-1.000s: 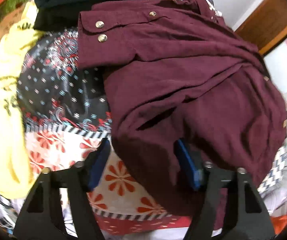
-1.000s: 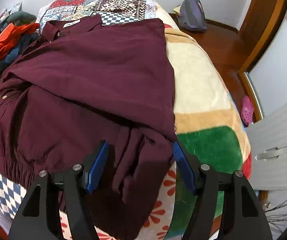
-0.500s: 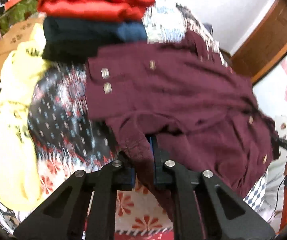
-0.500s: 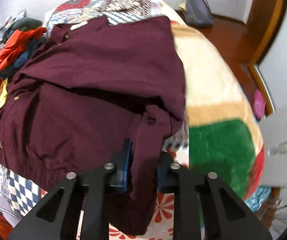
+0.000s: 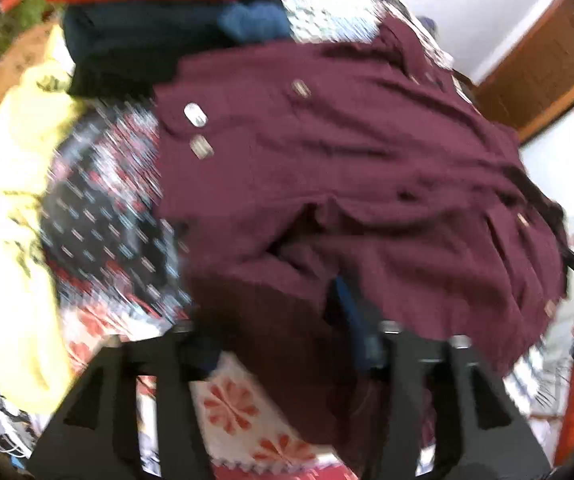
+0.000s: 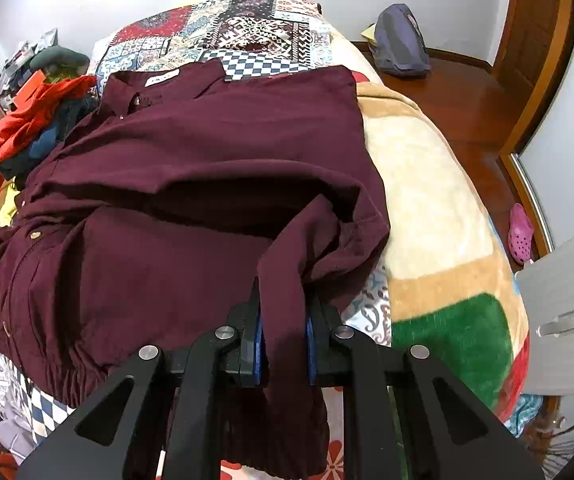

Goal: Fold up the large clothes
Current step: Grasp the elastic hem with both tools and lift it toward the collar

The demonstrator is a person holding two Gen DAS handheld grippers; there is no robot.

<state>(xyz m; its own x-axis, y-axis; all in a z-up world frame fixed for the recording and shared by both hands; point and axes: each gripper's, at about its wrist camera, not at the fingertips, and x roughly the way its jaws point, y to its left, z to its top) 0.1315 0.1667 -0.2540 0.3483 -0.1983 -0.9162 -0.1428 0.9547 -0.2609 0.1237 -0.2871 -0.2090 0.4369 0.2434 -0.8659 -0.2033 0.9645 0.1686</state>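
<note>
Right wrist view: right gripper [image 6: 283, 340] clamped tight on a bunched fold of the maroon shirt [image 6: 191, 184], blue pads [image 6: 258, 342] pressing the cloth from both sides, fabric hanging below the fingers. Shirt is soft, wrinkled woven cloth with small metal snap buttons, collar and white neck label at the far end, gathered hem at near left. It lies spread across the bed [image 6: 439, 200], covering the middle and left part.

Left wrist view, motion-blurred: left gripper [image 5: 277, 322] stands about half open, jaws have just been opening; the near hem of the maroon shirt [image 5: 327, 168] sits between the fingers, draped over the left one, right blue pad [image 5: 353, 312] showing beside the cloth with no squeeze visible.

Bed cover: patchwork quilt [image 6: 243, 28] at the far end, plush blanket [image 6: 427, 184] in cream, tan and green blocks on the right, floral print sheet [image 5: 231, 404] near. Far left of the shirt sits a stack of folded clothes [image 5: 159, 12], red on top of dark blue. Yellow garment [image 5: 19, 184] lies crumpled at left. Pink clog [image 6: 521, 234] on the wooden floor at right, grey-purple bag [image 6: 401, 42] by the far wall.
</note>
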